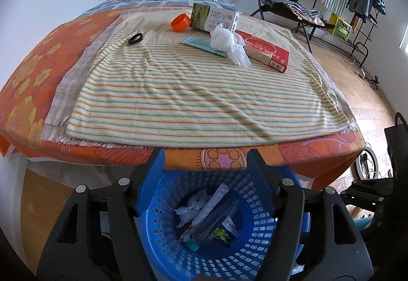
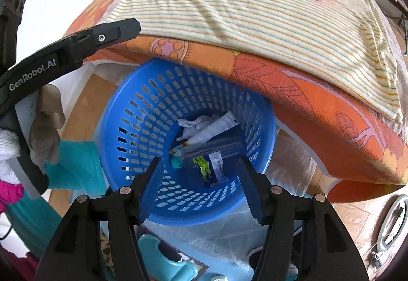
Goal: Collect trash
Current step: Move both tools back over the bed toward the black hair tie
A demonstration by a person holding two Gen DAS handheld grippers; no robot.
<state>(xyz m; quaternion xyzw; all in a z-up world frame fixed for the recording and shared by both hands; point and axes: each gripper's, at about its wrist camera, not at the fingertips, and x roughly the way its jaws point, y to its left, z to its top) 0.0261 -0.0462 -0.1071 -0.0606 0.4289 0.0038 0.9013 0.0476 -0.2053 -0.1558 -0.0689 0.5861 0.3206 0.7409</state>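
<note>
Both grippers are hanging over the blue plastic basket point(image 2: 132, 112), which is sitting on the floor just under the near edge of the bed. The left gripper point(image 1: 204, 184) is standing with jaws wide and nothing between them; the right gripper point(image 2: 201, 189) is also holding its jaws apart and empty. The collecting looks partly done: the perforated, round basket is already holding crumpled tissue point(image 2: 193, 125), a white tube point(image 2: 214, 128) and glossy printed wrappers point(image 2: 211, 166). Still lying near the far edge of the striped towel point(image 1: 191, 97) are a carton point(image 1: 216, 17), an orange cap point(image 1: 181, 22), a crumpled white tissue point(image 1: 229, 43), a flat red cardboard box point(image 1: 265, 51), a teal wrapper point(image 1: 201, 45) and a small black ring point(image 1: 135, 38).
</note>
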